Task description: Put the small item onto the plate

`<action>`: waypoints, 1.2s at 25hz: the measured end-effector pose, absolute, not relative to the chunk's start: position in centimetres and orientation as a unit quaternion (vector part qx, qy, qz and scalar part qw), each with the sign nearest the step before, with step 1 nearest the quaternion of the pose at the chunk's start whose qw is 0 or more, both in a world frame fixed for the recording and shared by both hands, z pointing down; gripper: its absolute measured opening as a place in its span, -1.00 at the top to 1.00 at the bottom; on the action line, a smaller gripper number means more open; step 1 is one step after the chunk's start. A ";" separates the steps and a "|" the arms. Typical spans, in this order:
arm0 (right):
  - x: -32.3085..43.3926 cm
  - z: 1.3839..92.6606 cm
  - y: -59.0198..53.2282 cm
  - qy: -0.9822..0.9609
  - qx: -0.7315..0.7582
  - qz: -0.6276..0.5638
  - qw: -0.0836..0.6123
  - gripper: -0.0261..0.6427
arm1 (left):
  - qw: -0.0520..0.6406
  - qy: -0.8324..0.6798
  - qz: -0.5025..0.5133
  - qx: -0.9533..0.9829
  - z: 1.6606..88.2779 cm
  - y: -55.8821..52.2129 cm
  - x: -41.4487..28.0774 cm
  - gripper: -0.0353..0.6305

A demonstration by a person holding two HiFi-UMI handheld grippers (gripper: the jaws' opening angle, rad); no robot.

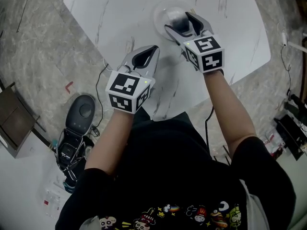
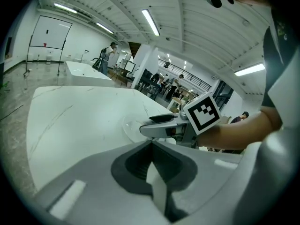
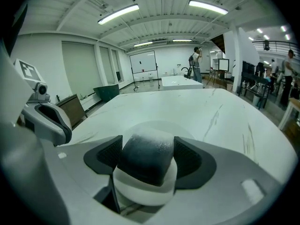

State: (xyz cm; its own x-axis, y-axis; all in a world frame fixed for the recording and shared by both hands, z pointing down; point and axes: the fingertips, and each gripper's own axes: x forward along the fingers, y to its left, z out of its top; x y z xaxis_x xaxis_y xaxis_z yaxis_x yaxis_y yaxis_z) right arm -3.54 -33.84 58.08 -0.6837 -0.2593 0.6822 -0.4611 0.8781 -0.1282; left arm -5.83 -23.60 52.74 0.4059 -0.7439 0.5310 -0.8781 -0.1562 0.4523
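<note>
A clear round plate (image 1: 165, 9) lies on the white marble table (image 1: 120, 13). My right gripper (image 1: 178, 22) hangs over the plate, shut on the small item (image 1: 176, 19), a dark rounded piece on a white base. In the right gripper view the small item (image 3: 144, 159) fills the gap between both pads, with the plate's rim (image 3: 154, 124) just beyond it. My left gripper (image 1: 154, 48) is near the table's front edge, left of the plate, shut and holding nothing. The left gripper view shows its jaws (image 2: 151, 146) pressed together, and farther off the right gripper (image 2: 161, 125) at the plate (image 2: 131, 125).
The table's near edge runs just behind both grippers. On the floor to the left stand a black device (image 1: 80, 110) with tangled cables and a dark cabinet (image 1: 14, 123). More cables and gear lie at the right (image 1: 290, 128). People and other tables stand far off.
</note>
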 end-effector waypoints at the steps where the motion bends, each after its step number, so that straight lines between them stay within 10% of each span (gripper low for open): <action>1: -3.7 58.2 -34.0 -0.905 0.198 0.145 0.348 -0.18 | 0.365 -0.538 0.091 0.754 52.8 -23.6 -6.0 0.89; 30: -3.6 58.0 -34.2 -0.885 0.197 0.118 0.404 -0.22 | 0.352 -0.542 0.096 0.757 50.8 -23.2 -7.1 0.89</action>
